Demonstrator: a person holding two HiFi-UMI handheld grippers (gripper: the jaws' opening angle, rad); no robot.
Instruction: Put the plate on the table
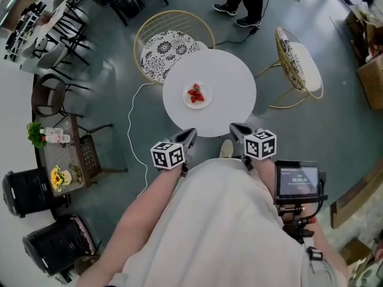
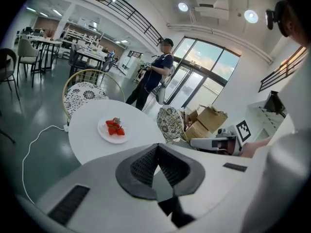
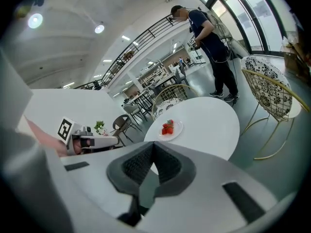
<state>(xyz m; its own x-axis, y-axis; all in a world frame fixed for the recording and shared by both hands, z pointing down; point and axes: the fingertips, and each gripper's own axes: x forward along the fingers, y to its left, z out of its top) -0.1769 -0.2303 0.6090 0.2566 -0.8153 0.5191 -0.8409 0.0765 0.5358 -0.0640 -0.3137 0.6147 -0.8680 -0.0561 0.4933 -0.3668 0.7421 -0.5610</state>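
Black jaws, left gripper (image 2: 156,152): ribbed pads pressed together at the tips, with nothing between them.
Black jaws, right gripper (image 3: 152,149): closed tip to tip in the same way, nothing pinched.
Gripper placement: both are held off the near edge of the bench (image 1: 230,79), side by side and apart from each other. Each points towards the bench top and neither touches it.
Plate (image 1: 197,96): small, white and round, lying flat on the bench just left of its centre and well clear of the rim. It is well apart from both grippers.
Strawberries (image 1: 195,93): a small red heap in the middle of the plate.
Bench: round white top, otherwise bare.
Patterned chair (image 1: 167,46): gold wire frame with a black-and-white cushion, tucked against the far left side of the bench.
Second chair (image 1: 297,64): same make, standing off the right side of the bench, not touching it.
Person (image 1: 245,2): in dark clothes, standing beyond the far side of the bench.
Cable (image 1: 130,130): white, trailing over the floor left of the bench.
Cardboard boxes (image 2: 208,121): stacked on the floor past the second chair, well away from the bench.
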